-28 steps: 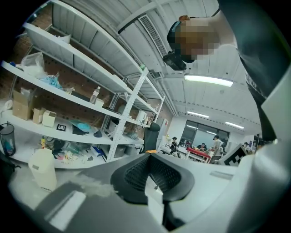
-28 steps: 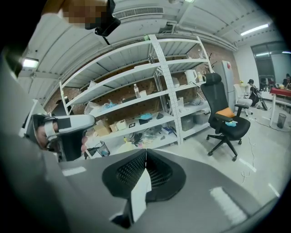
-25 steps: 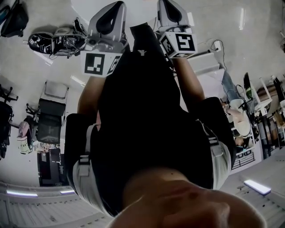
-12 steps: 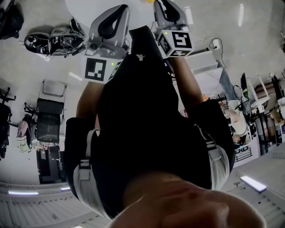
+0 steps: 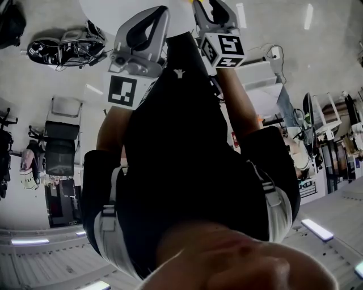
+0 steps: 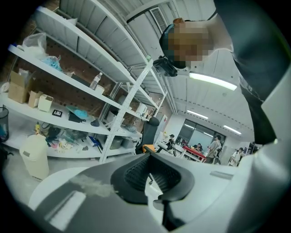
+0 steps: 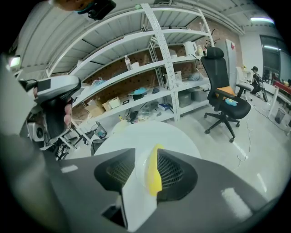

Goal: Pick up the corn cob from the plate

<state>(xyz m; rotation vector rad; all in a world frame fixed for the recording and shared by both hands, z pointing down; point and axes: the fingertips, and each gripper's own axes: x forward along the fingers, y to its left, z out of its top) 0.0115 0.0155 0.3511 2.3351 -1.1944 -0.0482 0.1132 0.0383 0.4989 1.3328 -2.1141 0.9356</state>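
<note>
In the right gripper view a yellow corn cob (image 7: 154,175) lies on a white plate (image 7: 138,168) on a round white table (image 7: 136,134). My right gripper (image 7: 146,152) hangs over it, pointing steeply down. Its jaws are opening: the cob sits between them against the right pad, with a gap to the left pad. The head view shows that gripper (image 5: 207,7) at the top edge, next to a sliver of yellow. My left gripper (image 5: 159,12) is held beside it; in its own view the left gripper (image 6: 149,157) points out at the room, tips together, nothing held.
White shelving (image 7: 150,68) with boxes and bottles stands behind the table. A black office chair (image 7: 225,98) is to the right, a white bin (image 6: 34,154) by the shelves. Someone's hand with a grey device (image 7: 52,104) is at the left. People sit at far desks (image 6: 195,148).
In the head view both grippers have moved toward the top of the frame, the right one farther. The white table's edge and a yellow speck have come into view there.
</note>
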